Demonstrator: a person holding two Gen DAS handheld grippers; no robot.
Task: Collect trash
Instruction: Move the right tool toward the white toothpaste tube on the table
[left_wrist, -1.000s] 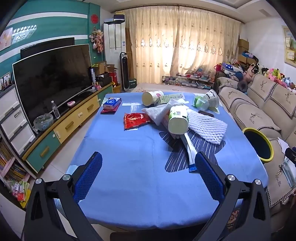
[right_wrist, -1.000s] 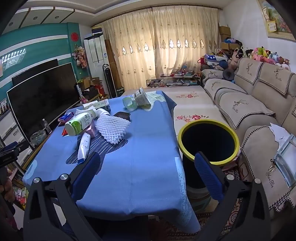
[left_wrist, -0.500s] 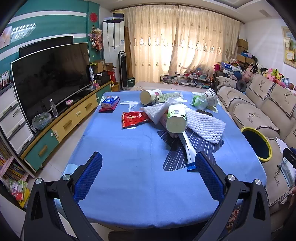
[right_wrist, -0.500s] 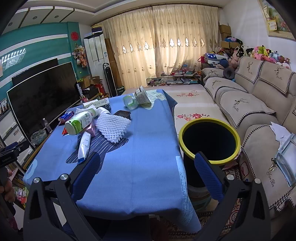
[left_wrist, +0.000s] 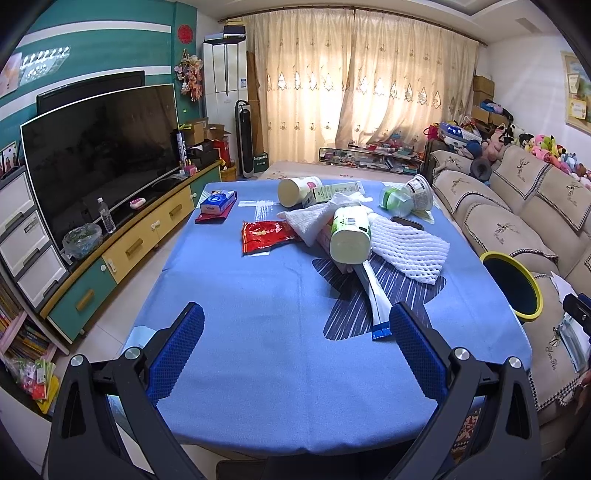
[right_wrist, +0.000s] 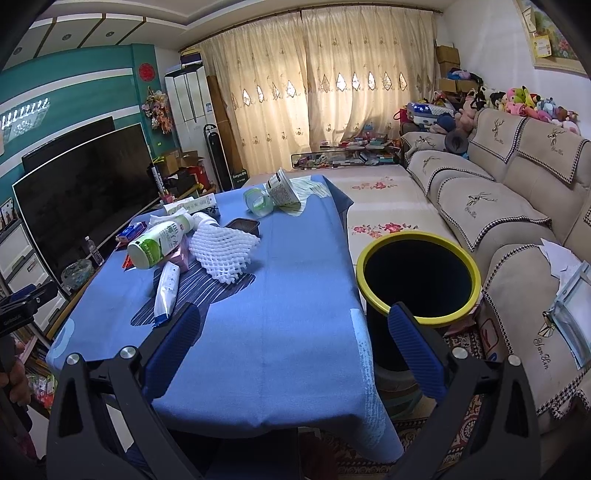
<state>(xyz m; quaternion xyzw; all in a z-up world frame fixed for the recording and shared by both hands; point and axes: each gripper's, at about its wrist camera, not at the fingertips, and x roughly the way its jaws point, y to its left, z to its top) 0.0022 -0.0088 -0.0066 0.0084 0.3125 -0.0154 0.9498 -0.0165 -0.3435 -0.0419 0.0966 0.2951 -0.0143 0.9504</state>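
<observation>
Both grippers agape (nothing held), trash bin beside table.

Blue tablecloth (dark striped patch), red wrapper, white foam net, yellow-rimmed black bin

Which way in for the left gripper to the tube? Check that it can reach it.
Probably yes. The left gripper is open and empty, and bare cloth lies between it and the tube. Only the tube's far end is under the bottle.
</observation>
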